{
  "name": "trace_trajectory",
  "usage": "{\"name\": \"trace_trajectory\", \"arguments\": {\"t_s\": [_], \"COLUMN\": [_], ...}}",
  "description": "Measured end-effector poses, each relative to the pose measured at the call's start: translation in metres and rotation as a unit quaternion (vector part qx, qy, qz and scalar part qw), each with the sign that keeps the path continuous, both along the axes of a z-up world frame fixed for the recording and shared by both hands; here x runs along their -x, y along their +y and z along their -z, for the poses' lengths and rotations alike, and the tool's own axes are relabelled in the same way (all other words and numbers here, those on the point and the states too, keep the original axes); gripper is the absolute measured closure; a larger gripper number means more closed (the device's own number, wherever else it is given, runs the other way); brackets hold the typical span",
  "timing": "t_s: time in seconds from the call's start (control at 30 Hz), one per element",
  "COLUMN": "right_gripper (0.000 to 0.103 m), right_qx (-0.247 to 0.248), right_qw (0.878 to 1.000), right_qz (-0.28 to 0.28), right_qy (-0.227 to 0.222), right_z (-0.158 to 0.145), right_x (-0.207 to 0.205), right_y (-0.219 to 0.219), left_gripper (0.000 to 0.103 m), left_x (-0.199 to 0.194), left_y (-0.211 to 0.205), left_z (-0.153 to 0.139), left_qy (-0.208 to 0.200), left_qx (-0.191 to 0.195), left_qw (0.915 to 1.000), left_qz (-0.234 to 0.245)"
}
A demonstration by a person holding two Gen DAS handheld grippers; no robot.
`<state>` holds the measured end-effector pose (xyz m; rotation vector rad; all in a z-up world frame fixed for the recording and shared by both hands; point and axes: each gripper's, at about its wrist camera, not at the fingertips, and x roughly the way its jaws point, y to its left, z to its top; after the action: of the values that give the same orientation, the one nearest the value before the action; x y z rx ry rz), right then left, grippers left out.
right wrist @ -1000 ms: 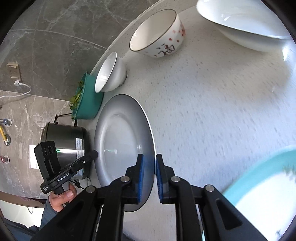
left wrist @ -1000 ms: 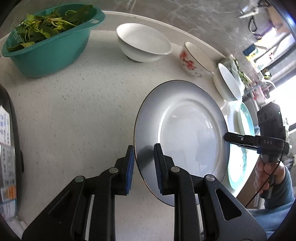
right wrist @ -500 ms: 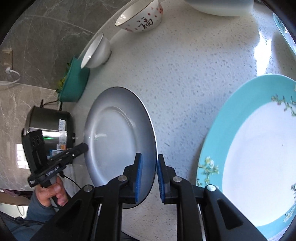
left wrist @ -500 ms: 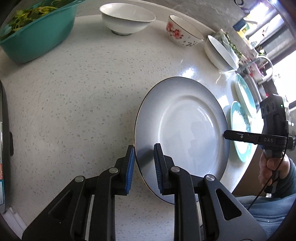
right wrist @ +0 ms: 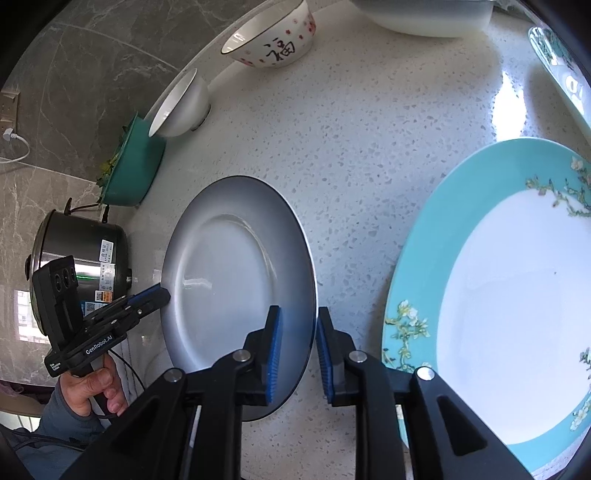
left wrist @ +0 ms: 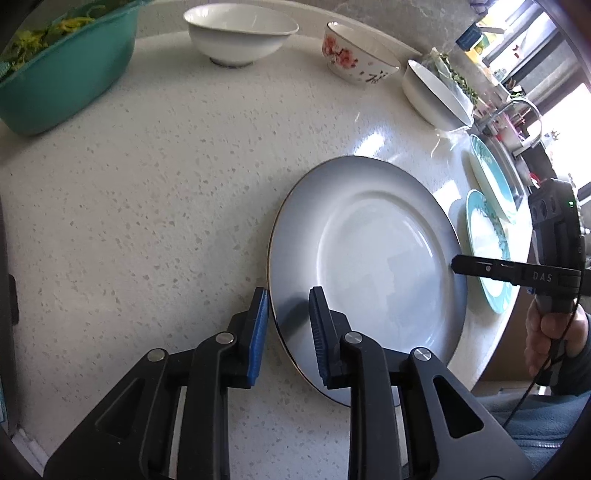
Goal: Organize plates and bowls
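Between the fingers of your left gripper (left wrist: 286,334) sits the near rim of the round grey-blue ceramic plate with a thin dark edge (left wrist: 365,254). The gap is narrow and the pads stand clear of the rim. Your right gripper (right wrist: 297,345) straddles the opposite rim, its fingers opening, with the rim between them but no pad pressing on it.

The plate looks to be lying flat on the speckled white stone counter (right wrist: 369,155). Just beyond the right fingers lies the teal-rimmed floral plate (right wrist: 491,295).

Pull back at an angle and a pad could catch the rim, dragging the plate into its teal neighbour or towards the counter edge.

Farther ahead stand the white bowl (left wrist: 240,31) and the red-flowered bowl (left wrist: 356,61).
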<state>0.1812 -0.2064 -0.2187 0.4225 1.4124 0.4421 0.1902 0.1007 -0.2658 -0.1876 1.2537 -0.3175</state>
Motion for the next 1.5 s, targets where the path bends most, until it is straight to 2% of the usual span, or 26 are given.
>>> {"name": "trace_trajectory", "arguments": {"t_s": [0.07,0.1,0.17,0.2,0.23,0.27,0.3,0.33,0.4,0.43,0.47,0.6,0.67,0.73,0.8,0.83,0.87,0.9,1.0,1.07,1.13,1.2,1.27,1.33,1.4,1.5], "right_gripper": [0.079,0.074,0.063,0.056,0.054,0.052,0.045,0.040,0.015,0.010,0.001,0.000,0.000,0.000,0.004,0.007,0.013,0.020,0.034,0.037,0.038,0.038,0.044,0.047,0.047,0.047], "right_qx": [0.003,0.005,0.009,0.010,0.010,0.007,0.000,-0.009,-0.046,-0.065,-0.086,-0.133,-0.143,-0.154,-0.157,-0.162,-0.171,-0.182,-0.206,-0.219,-0.226,-0.231,-0.235,-0.235,-0.237,-0.238], "right_qw": [1.000,1.000,1.000,0.999,0.999,0.999,0.998,0.997,0.992,0.987,0.982,0.965,0.957,0.952,0.949,0.947,0.945,0.943,0.941,0.941,0.941,0.941,0.940,0.939,0.938,0.936], "right_qz": [0.003,0.007,0.018,0.023,0.031,0.041,0.052,0.063,0.095,0.112,0.130,0.188,0.220,0.238,0.247,0.253,0.259,0.261,0.258,0.248,0.243,0.240,0.241,0.243,0.247,0.252], "right_qy": [-0.004,-0.005,-0.012,-0.019,-0.026,-0.033,-0.041,-0.049,-0.076,-0.093,-0.109,-0.124,-0.126,-0.118,-0.114,-0.111,-0.101,-0.094,-0.077,-0.069,-0.063,-0.057,-0.055,-0.055,-0.057,-0.060], "right_z": [0.000,-0.001,-0.006,-0.011,-0.017,-0.025,-0.033,-0.042,-0.061,-0.070,-0.078,-0.083,-0.074,-0.064,-0.051,-0.042,-0.033,-0.028,-0.009,0.000,0.006,0.011,0.016,0.018,0.018,0.017], "right_x": [0.001,0.003,0.006,0.008,0.010,0.013,0.017,0.021,0.032,0.039,0.047,0.069,0.079,0.084,0.093,0.096,0.097,0.099,0.102,0.101,0.100,0.100,0.102,0.104,0.107,0.111], "right_y": [0.000,0.000,-0.004,-0.007,-0.011,-0.017,-0.025,-0.033,-0.056,-0.070,-0.086,-0.149,-0.182,-0.207,-0.227,-0.238,-0.246,-0.250,-0.262,-0.263,-0.262,-0.262,-0.264,-0.266,-0.267,-0.272], "left_gripper": [0.082,0.080,0.069,0.046,0.023,0.016,0.004,0.000,0.000,0.000,0.000,0.000,0.000,0.000,0.000,0.001,0.002,0.002,0.015,0.016,0.029,0.029,0.030,0.037,0.037,0.051], "left_x": [0.001,0.001,0.000,-0.001,-0.002,-0.004,-0.006,-0.011,-0.020,-0.024,-0.027,-0.025,-0.028,-0.034,-0.043,-0.051,-0.056,-0.062,-0.069,-0.075,-0.082,-0.083,-0.086,-0.090,-0.091,-0.089], "left_y": [0.001,0.002,0.003,0.003,0.002,0.000,-0.003,-0.012,-0.032,-0.049,-0.061,-0.125,-0.159,-0.187,-0.209,-0.224,-0.235,-0.244,-0.262,-0.270,-0.275,-0.275,-0.276,-0.279,-0.283,-0.287], "left_z": [-0.003,-0.007,-0.019,-0.026,-0.038,-0.048,-0.058,-0.068,-0.082,-0.089,-0.093,-0.111,-0.108,-0.100,-0.086,-0.074,-0.066,-0.058,-0.045,-0.037,-0.031,-0.031,-0.027,-0.021,-0.016,-0.009], "left_qy": [-0.006,-0.012,-0.029,-0.041,-0.059,-0.073,-0.084,-0.090,-0.090,-0.088,-0.089,-0.133,-0.126,-0.100,-0.070,-0.031,-0.012,-0.004,0.001,0.011,0.022,0.022,0.026,0.038,0.046,0.057], "left_qx": [-0.001,-0.001,-0.014,-0.015,-0.006,0.006,0.020,0.036,0.052,0.057,0.060,0.045,0.021,0.022,0.037,0.029,0.023,0.017,-0.001,-0.008,-0.012,-0.014,-0.012,-0.014,-0.016,-0.013], "left_qw": [1.0000,0.9999,0.9995,0.9990,0.9982,0.9973,0.9962,0.9951,0.9933,0.9918,0.9902,0.9750,0.9719,0.9729,0.9753,0.9781,0.9787,0.9792,0.9746,0.9705,0.9676,0.9645,0.9623,0.9610,0.9586,0.9559], "left_qz": [-0.002,-0.004,-0.006,-0.007,-0.008,-0.006,0.002,0.018,0.050,0.072,0.090,0.172,0.198,0.207,0.206,0.204,0.204,0.202,0.224,0.241,0.251,0.263,0.270,0.274,0.281,0.288]}}
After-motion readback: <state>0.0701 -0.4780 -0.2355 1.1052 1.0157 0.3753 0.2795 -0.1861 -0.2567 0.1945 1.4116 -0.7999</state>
